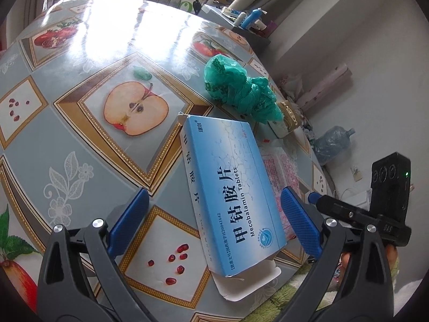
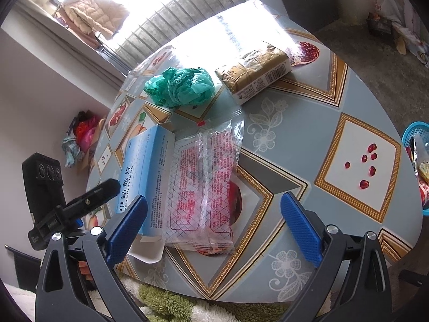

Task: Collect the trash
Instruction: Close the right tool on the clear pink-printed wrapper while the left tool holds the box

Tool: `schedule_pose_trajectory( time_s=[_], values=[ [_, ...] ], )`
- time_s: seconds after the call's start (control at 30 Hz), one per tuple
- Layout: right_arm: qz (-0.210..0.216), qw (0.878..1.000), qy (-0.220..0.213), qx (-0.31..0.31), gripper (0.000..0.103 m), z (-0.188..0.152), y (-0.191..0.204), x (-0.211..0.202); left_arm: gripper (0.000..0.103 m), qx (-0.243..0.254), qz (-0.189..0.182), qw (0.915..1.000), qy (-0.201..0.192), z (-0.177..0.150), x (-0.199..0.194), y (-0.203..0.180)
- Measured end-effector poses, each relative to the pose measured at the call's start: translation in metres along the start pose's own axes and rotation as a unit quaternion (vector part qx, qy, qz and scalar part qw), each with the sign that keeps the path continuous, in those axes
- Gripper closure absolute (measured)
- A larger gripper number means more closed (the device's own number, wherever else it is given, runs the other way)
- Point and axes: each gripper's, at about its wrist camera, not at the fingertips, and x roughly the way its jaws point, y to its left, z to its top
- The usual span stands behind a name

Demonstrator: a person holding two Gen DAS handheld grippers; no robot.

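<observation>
Glossy fruit-print oilcloth table (image 2: pixel 308 123) bears a flat blue cardboard tablet box (image 1: pixel 230 185), clear crinkled plastic wrapper (image 2: pixel 203 185), crumpled green plastic bag (image 2: pixel 182 86) and tan paper-wrapped pack (image 2: pixel 254 72). Left gripper (image 1: pixel 214 222), blue ribbed pads, stands wide around the box, not pressing it. Right gripper (image 2: pixel 214 222) stands wide over the wrapper, holding nothing.

The right tongs (image 2: pixel 213 222) are hovering wide open over the near edge of the table (image 2: pixel 308 134); a clear printed wrapper (image 2: pixel 203 182) is lying between their pads, a blue tablet box (image 2: pixel 146 171) touching its left; farther off are sitting a green bag (image 2: pixel 182 86) and a brown packet (image 2: pixel 253 71).
</observation>
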Motion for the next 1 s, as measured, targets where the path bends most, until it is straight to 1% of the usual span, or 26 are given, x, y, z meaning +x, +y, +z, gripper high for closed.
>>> schedule_pose_trajectory(
  time_s=[0.1, 0.23, 0.53, 0.6, 0.67, 0.7, 0.73, 0.77, 0.83, 0.87, 0.93, 0.97, 1.0],
  values=[
    [-0.002, 1.000, 0.000, -0.002, 0.006, 0.000, 0.001, 0.001, 0.009, 0.008, 0.008, 0.9999, 0.000, -0.001, 0.000, -0.002],
    [0.001, 1.000, 0.000, 0.000, 0.006, 0.000, 0.001, 0.001, 0.009, 0.005, 0.005, 1.0000, 0.000, -0.001, 0.001, -0.002],
    [0.031, 0.999, -0.005, 0.012, 0.006, 0.001, -0.008, -0.002, 0.009, 0.007, 0.004, 1.0000, -0.001, -0.001, 0.001, -0.001],
    [0.038, 0.999, -0.003, 0.009, 0.006, 0.001, -0.010, -0.002, 0.009, 0.012, 0.012, 0.9998, 0.002, -0.001, 0.002, -0.002],
    [0.048, 0.999, -0.002, 0.014, 0.007, 0.002, -0.014, -0.003, 0.009, 0.017, 0.035, 0.9992, 0.007, 0.001, 0.003, -0.006],
    [0.052, 0.998, -0.002, 0.018, 0.009, 0.003, -0.016, -0.004, 0.009, 0.019, 0.040, 0.9990, 0.008, 0.002, 0.004, -0.007],
    [0.051, 0.998, -0.003, 0.020, 0.016, 0.003, -0.018, -0.004, 0.010, 0.024, 0.039, 0.9989, 0.005, 0.002, 0.002, -0.009],
    [0.046, 0.999, -0.003, 0.021, 0.019, 0.004, -0.020, -0.005, 0.011, 0.029, 0.038, 0.9989, 0.002, 0.002, 0.001, -0.011],
    [0.042, 0.999, -0.004, 0.025, 0.030, 0.005, -0.021, -0.004, 0.012, 0.045, 0.034, 0.9984, -0.004, 0.002, -0.003, -0.017],
    [0.043, 0.999, -0.004, 0.028, 0.033, 0.005, -0.023, -0.004, 0.013, 0.053, 0.034, 0.9980, -0.004, 0.002, -0.003, -0.020],
    [0.043, 0.999, -0.002, 0.033, 0.043, 0.007, -0.025, -0.002, 0.017, 0.066, 0.039, 0.9971, -0.001, 0.002, -0.001, -0.026],
    [0.041, 0.999, -0.002, 0.035, 0.045, 0.009, -0.025, -0.001, 0.020, 0.071, 0.041, 0.9966, 0.001, 0.002, 0.001, -0.028],
    [0.039, 0.999, -0.002, 0.034, 0.050, 0.010, -0.025, 0.000, 0.021, 0.076, 0.044, 0.9961, 0.004, 0.002, 0.003, -0.030]
  ],
)
